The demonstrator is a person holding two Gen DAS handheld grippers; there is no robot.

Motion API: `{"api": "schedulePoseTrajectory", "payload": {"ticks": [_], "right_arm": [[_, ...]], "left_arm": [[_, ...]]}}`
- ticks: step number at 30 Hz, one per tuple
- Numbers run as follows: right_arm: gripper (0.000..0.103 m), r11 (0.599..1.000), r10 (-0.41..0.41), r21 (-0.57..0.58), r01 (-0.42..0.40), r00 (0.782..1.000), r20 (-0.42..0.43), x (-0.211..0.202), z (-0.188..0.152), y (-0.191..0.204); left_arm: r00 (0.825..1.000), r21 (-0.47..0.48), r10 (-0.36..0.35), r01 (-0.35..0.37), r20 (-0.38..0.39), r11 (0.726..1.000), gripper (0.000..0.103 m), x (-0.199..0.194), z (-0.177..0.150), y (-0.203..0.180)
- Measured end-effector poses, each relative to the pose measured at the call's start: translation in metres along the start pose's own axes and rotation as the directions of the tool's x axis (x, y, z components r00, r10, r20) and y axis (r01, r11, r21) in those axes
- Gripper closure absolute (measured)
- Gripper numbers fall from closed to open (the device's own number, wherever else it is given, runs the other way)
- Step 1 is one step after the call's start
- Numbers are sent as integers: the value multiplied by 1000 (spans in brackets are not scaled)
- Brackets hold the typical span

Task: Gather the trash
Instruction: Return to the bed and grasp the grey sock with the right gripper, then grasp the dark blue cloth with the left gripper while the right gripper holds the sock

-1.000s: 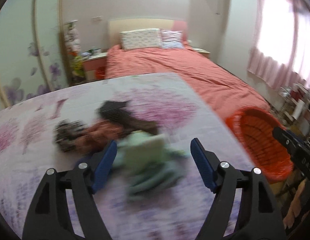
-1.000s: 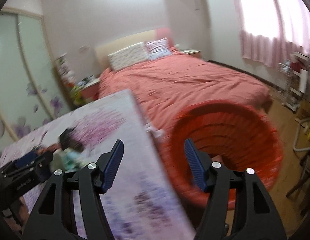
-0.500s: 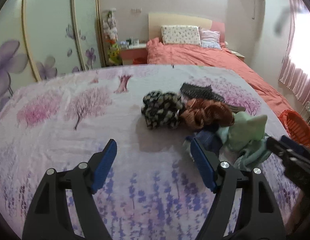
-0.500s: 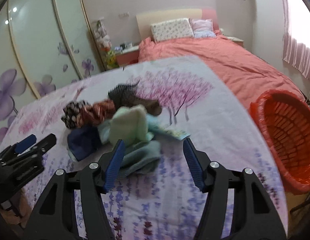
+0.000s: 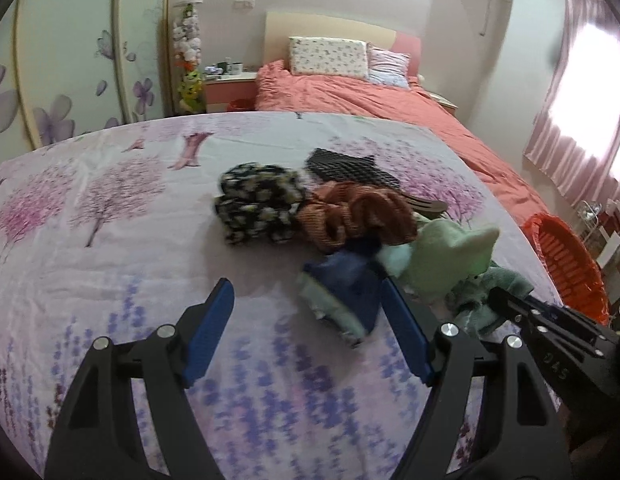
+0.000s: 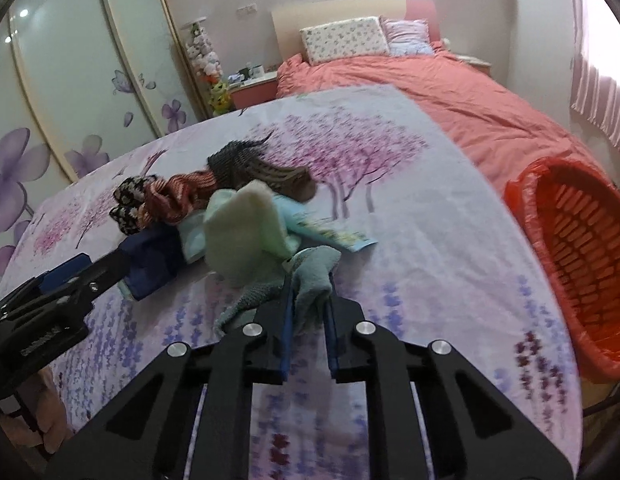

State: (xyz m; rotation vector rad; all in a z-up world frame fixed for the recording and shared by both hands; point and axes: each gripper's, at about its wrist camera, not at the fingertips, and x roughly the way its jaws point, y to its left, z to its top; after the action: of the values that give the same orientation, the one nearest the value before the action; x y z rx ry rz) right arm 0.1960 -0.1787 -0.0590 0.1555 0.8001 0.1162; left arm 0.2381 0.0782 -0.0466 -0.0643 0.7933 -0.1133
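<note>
floral tablecloth point(image 6: 390, 152), coral bed point(image 6: 450, 92) behind, red basket point(image 6: 582, 264) beside; right gripper point(image 6: 308, 280) just clamped on teal cloth point(image 6: 314, 276), left gripper point(image 5: 306, 316) apart.

Only one marking reads — the letters "DAS", sideways, on the black body of the right gripper point(image 5: 506, 304) — everything else is too blurred.
</note>
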Motion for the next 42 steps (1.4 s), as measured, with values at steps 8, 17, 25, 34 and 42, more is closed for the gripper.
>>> {"api": "schedulePoseTrajectory", "payload": {"ticks": [8,17,25,34,42], "right_arm": [[91,998,-56,36,54,997,58,-17,8,-23],[91,997,-63,56,59,996,64,-20,7,-35],[91,996,-66,58,62,995,80,-29,8,-36],[91,997,-64,60,57,990,123,-48,11,-35],[91,997,-60,65,50,984,168,-68,16,-36]], "left_arm": [[999,24,-3,5,-46,1000,41,26,2,-15],[998,16,-32,33,-46,999,57,31,7,-19],[999,13,-36,36,-2,999,69,15,10,-17],[997,7,-12,11,71,1000,71,-19,17,-11],[991,4,-11,11,130,1000,72,-54,27,-11]]}}
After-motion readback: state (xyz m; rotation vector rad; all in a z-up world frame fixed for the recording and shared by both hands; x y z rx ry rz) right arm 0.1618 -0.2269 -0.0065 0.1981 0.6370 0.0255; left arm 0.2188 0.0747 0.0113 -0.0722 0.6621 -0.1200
